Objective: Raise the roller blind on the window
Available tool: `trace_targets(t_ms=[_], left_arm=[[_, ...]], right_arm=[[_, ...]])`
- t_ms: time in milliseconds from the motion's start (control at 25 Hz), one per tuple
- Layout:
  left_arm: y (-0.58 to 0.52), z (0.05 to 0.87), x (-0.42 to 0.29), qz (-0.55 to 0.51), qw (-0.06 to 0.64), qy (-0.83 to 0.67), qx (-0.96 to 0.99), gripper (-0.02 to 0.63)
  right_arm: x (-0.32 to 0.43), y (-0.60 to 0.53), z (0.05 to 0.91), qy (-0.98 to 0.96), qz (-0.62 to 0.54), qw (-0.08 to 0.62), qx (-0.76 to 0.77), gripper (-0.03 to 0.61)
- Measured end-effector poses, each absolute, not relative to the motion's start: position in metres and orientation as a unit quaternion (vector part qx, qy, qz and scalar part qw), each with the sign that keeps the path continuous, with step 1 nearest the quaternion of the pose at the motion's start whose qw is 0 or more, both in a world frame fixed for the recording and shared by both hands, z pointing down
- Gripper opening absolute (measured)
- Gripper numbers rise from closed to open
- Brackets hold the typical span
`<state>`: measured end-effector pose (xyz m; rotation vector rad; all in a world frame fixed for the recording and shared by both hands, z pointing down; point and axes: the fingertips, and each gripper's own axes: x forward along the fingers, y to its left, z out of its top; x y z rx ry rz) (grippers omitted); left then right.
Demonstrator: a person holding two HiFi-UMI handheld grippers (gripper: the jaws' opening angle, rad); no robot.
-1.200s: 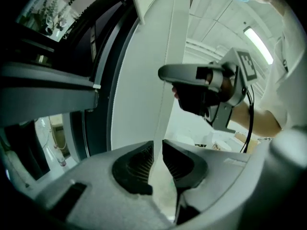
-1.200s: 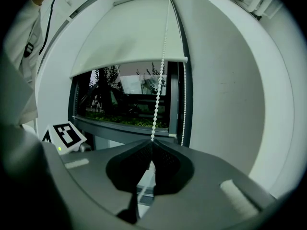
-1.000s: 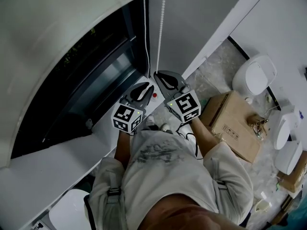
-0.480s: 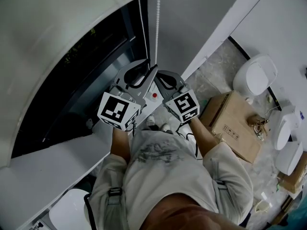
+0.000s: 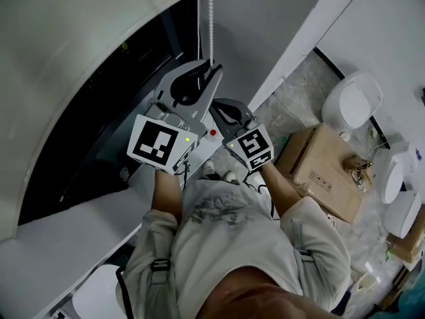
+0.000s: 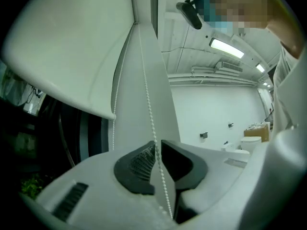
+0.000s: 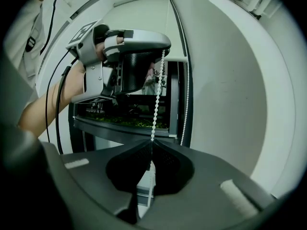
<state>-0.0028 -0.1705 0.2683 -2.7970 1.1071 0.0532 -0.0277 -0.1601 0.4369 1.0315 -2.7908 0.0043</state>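
At the far left the roller blind (image 5: 73, 58) hangs over the upper part of the window (image 5: 99, 138), with the dark glass below its hem already bare, so I judge the raise is only partly done. Moving right, my left gripper (image 5: 211, 72) has just climbed well above where it sat a second ago, when it was level with the other one. It now points level at the bead chain (image 5: 211, 15), which hangs down the window's right edge. Its jaws have just been closing. In the left gripper view the chain runs through the narrow gap between the pads, close to the ribbed left one, but I see no pinch yet, so this gripper is released, with the chain only threaded through it. Just below and to the right, my right gripper (image 5: 218, 108) has not moved and is clenched on the same chain, its pad tips meeting on the beads. That reads to me as a hand-over-hand pull: the lower grip keeps the blind from running back while the upper one takes a fresh hold. Finishing that pinch before the right lets go looks like the point to watch. Further right, a cardboard box (image 5: 325, 171) sits on the floor, well clear.
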Motion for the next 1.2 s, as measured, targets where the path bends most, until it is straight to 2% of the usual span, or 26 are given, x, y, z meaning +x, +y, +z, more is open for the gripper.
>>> trace_targets(t_ms=[40,160,1200], left_arm=[[-0.171,0.268,-0.003,0.017,0.069,0.369,-0.927,0.027],[-0.172,0.268,-0.001,0.014,0.067,0.369,-0.927,0.015],[-0.172,0.353,-0.010,-0.030,-0.021,0.374,-0.927,0.012]], right_arm=[[-0.028,-0.160,0.437,-0.935,0.001,0.083,0.346,0.011],[-0.027,-0.160,0.436,-0.934,-0.001,0.084,0.347,0.011],[-0.026,-0.155,0.519,-0.929,0.039,0.160,0.332,0.011]])
